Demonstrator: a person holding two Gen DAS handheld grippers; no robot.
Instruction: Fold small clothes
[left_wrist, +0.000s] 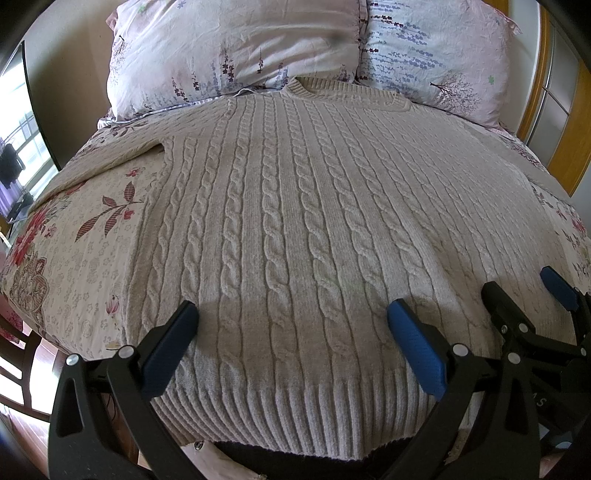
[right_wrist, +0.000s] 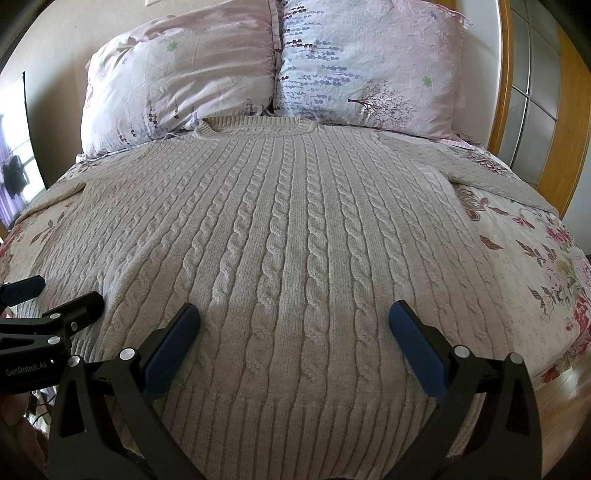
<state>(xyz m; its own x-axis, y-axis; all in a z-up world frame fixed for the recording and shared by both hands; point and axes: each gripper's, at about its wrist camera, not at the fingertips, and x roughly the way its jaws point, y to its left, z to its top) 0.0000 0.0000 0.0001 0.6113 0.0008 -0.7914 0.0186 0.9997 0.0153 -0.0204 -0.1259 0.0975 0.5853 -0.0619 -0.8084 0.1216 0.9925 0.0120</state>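
Observation:
A beige cable-knit sweater (left_wrist: 295, 206) lies flat, front up, on the bed, collar toward the pillows and ribbed hem nearest me; it also fills the right wrist view (right_wrist: 288, 229). Its sleeves spread out to both sides. My left gripper (left_wrist: 293, 314) is open and empty, hovering just above the hem's left half. My right gripper (right_wrist: 295, 317) is open and empty above the hem's right half. The right gripper also shows at the right edge of the left wrist view (left_wrist: 524, 291), and the left gripper at the left edge of the right wrist view (right_wrist: 62, 291).
A floral bedspread (left_wrist: 74, 236) covers the bed. Two floral pillows (right_wrist: 177, 74) (right_wrist: 369, 62) lean at the head. A wooden headboard frame (right_wrist: 576, 122) stands at the right. A window (left_wrist: 14, 140) is at the left, with wood floor (right_wrist: 561, 391) by the bed's near corner.

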